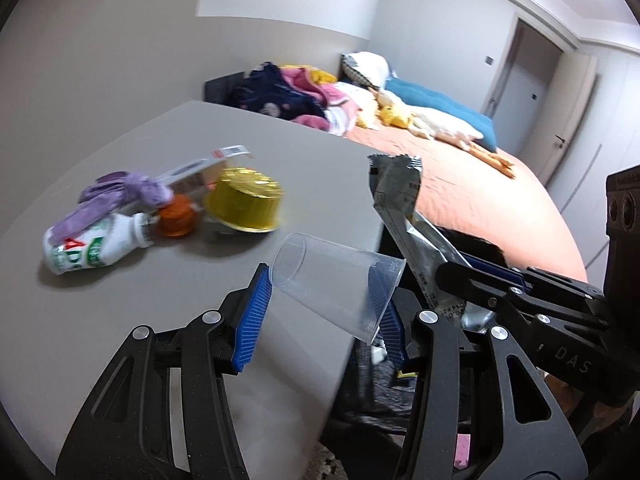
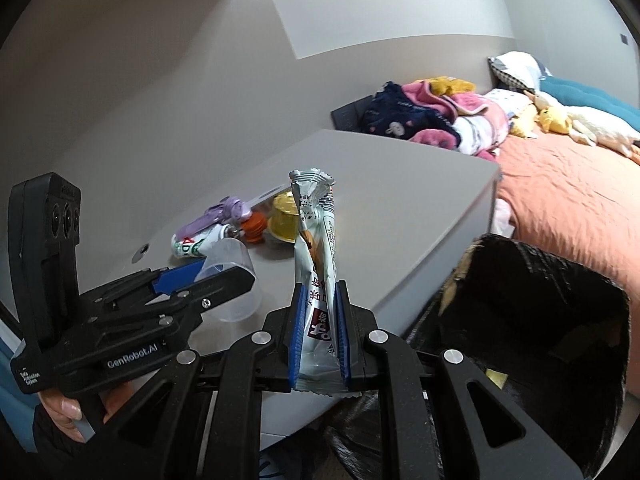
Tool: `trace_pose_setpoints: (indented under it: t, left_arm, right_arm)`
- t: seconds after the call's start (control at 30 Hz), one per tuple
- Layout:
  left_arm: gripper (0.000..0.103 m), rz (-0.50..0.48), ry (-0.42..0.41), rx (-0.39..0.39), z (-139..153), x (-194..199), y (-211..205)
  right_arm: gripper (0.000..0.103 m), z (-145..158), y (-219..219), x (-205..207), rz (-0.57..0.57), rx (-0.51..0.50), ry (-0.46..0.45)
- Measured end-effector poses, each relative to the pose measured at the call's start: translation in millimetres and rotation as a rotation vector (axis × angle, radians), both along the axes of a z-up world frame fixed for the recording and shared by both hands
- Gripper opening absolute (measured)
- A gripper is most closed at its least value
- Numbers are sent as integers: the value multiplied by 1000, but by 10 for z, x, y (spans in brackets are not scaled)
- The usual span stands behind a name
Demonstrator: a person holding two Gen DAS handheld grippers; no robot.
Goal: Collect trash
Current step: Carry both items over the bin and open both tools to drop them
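Blurred beyond reading, the bottle (image 1: pixel 86 246) label on my grey table (image 1: pixel 120 340) escapes me, while my left gripper (image 1: pixel 320 312) pinches a clear ribbed-scale plastic cup (image 1: pixel 332 280) and my right gripper (image 2: pixel 320 332) clamps a crinkled foil wrapper (image 2: pixel 316 256) beside the half-cropped black bag (image 2: pixel 540 320).

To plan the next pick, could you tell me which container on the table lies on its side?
The white bottle with red and green print; the gold cup stands.
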State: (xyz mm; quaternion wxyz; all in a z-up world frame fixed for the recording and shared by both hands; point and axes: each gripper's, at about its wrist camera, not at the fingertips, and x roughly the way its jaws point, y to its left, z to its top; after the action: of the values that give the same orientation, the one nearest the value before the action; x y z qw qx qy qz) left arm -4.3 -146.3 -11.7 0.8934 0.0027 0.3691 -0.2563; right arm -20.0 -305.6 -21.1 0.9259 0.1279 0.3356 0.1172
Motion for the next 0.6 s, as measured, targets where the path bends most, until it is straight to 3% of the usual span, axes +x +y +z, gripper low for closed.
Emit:
trace_pose_setpoints:
  t: [0.6]
  left_arm:
    - [50, -193, 21, 8, -15, -173, -799]
  right_arm:
    - [16, -8, -758, -380, -179, 20, -3]
